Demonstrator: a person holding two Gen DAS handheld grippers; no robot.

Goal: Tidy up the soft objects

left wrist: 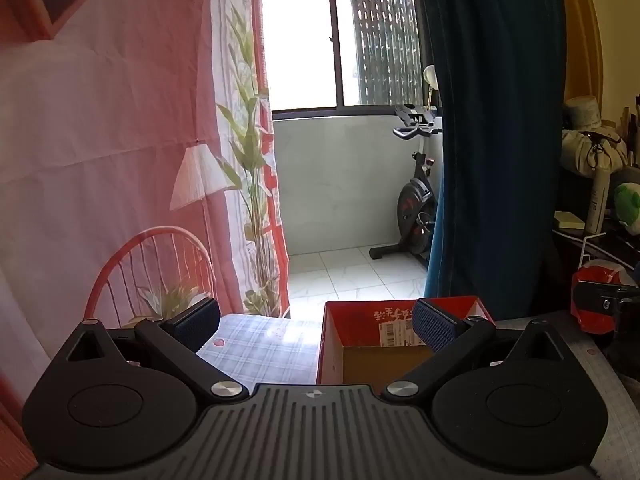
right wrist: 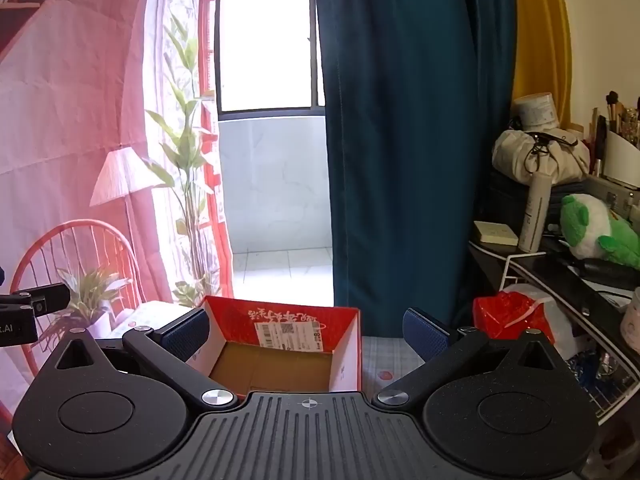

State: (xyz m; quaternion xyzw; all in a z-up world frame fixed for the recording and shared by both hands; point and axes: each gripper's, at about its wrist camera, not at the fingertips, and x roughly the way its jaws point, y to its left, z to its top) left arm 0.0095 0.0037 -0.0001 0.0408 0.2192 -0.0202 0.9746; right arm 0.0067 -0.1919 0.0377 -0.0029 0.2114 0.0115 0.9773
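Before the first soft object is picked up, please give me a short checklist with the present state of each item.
1. Left tongs open with nothing between them: ok.
2. Right tongs open with nothing between them: ok.
3. Red cardboard box open at the top, visible part of its floor bare: ok.
4. A soft object located: ok, a green and white plush toy lies on the shelf at the right.
5. Clear path to the plush toy: cannot tell; a white bottle and other clutter stand close to it.
6. Checkered tablecloth beside the box free of things: cannot tell, mostly hidden.
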